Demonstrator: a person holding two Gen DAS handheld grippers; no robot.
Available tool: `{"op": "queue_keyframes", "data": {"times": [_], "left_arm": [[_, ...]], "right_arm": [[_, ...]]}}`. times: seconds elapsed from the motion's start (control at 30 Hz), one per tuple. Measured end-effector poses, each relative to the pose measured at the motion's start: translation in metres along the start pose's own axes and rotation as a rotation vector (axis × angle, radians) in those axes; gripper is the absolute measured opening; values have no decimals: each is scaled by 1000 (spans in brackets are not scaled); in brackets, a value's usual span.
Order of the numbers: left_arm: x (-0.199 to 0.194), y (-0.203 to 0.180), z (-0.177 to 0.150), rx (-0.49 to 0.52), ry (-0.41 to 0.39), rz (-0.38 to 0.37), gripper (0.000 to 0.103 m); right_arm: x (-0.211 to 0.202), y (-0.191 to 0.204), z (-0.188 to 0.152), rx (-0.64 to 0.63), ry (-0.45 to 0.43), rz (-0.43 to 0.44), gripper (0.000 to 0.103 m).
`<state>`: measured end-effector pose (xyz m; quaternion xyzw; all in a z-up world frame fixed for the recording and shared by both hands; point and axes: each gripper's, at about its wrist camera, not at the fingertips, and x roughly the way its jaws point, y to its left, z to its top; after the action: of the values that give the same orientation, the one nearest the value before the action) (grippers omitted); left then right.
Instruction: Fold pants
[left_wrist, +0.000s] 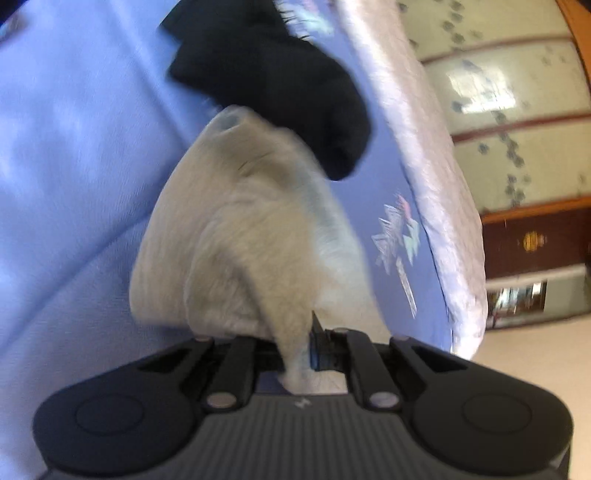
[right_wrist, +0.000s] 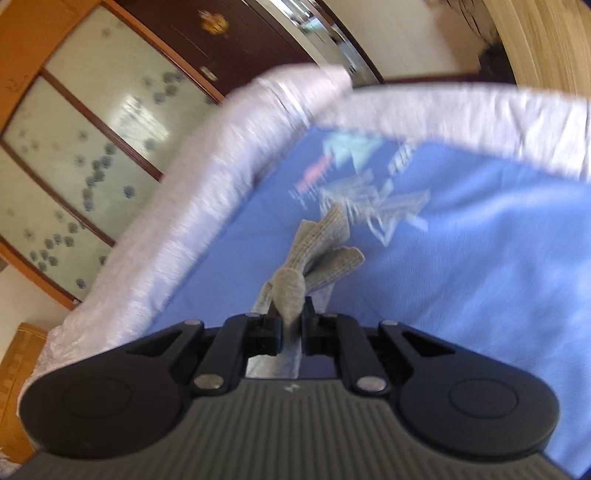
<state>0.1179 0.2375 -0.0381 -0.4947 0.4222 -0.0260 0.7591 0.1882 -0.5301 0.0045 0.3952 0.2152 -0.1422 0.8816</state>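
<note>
The beige-grey pants (left_wrist: 243, 236) hang bunched from my left gripper (left_wrist: 295, 350), which is shut on a fold of the cloth above the blue bed sheet (left_wrist: 74, 147). In the right wrist view my right gripper (right_wrist: 291, 328) is shut on another part of the pants (right_wrist: 317, 254), at the ribbed cuffs, which stick out past the jaws over the sheet (right_wrist: 480, 277). Both views are blurred by motion.
A black garment (left_wrist: 280, 81) lies on the sheet just beyond the pants. The bed's pale padded edge (left_wrist: 424, 166) runs along the right; it also shows in the right wrist view (right_wrist: 177, 206). A wardrobe with frosted patterned panels (right_wrist: 85, 140) stands past the bed.
</note>
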Motion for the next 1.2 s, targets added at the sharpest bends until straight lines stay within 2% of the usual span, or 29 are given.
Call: {"op": "queue_keyframes", "data": {"times": [0.07, 0.13, 0.27, 0.33, 0.37, 0.4, 0.47, 0.5, 0.53, 0.57, 0.6, 0.63, 0.7, 0.73, 0.87, 0.93, 0.97, 1.0, 1.03, 1.07, 1.13, 1.2], "left_arm": [[-19, -6, -6, 55, 10, 9, 7], [-30, 1, -17, 50, 37, 7, 7], [-39, 40, -41, 71, 93, 39, 9], [-23, 58, -62, 91, 171, 117, 14], [-17, 68, -71, 94, 196, 149, 23], [-13, 76, -76, 78, 195, 140, 20], [-19, 85, -75, 8, 190, 89, 24], [-24, 86, -71, -19, 189, 85, 34], [-32, 84, -67, -12, 162, 86, 41], [-42, 80, -63, 7, 119, 87, 57], [-52, 75, -59, 24, 68, 85, 62], [-61, 75, -53, 26, 26, 71, 64], [-69, 83, -46, -8, 3, 36, 76], [-66, 86, -45, -24, 8, 30, 78], [-37, 106, -45, -79, 76, -7, 78], [-27, 114, -40, -126, 51, -81, 74], [-23, 113, -35, -127, 24, -98, 46], [-22, 110, -28, -110, 9, -115, 31], [-24, 105, -24, -85, -17, -128, 29], [-30, 94, -21, -24, -53, -141, 24], [-56, 64, -26, 207, -134, -152, 23], [-78, 38, -42, 464, -218, -94, 23]], "right_arm": [[-43, 0, 2, -25, -31, 9, 12], [-84, -17, -2, -21, -47, 11, 12], [-152, -90, -32, 31, -55, -14, 12], [-173, -136, -60, 64, -45, -74, 12], [-178, -159, -75, 89, -34, -126, 12], [-181, -180, -88, 118, -14, -179, 13], [-184, -216, -114, 201, 24, -253, 20], [-193, -226, -126, 255, -25, -205, 20], [-202, -230, -131, 298, -47, -201, 22], [-211, -229, -134, 311, -72, -214, 28], [-220, -226, -136, 303, -102, -228, 39], [-228, -222, -138, 288, -133, -248, 43], [-239, -214, -141, 264, -165, -294, 46], [-244, -211, -143, 257, -175, -298, 46], [-258, -201, -151, 244, -183, -262, 46], [-253, -187, -149, 230, -165, -239, 46], [-253, -180, -153, 216, -151, -227, 46], [-249, -172, -156, 198, -137, -219, 46], [-247, -163, -160, 174, -121, -216, 46], [-243, -154, -163, 150, -105, -215, 46], [-238, -142, -172, 111, -78, -212, 46], [-235, -135, -180, 95, -62, -204, 46]]}}
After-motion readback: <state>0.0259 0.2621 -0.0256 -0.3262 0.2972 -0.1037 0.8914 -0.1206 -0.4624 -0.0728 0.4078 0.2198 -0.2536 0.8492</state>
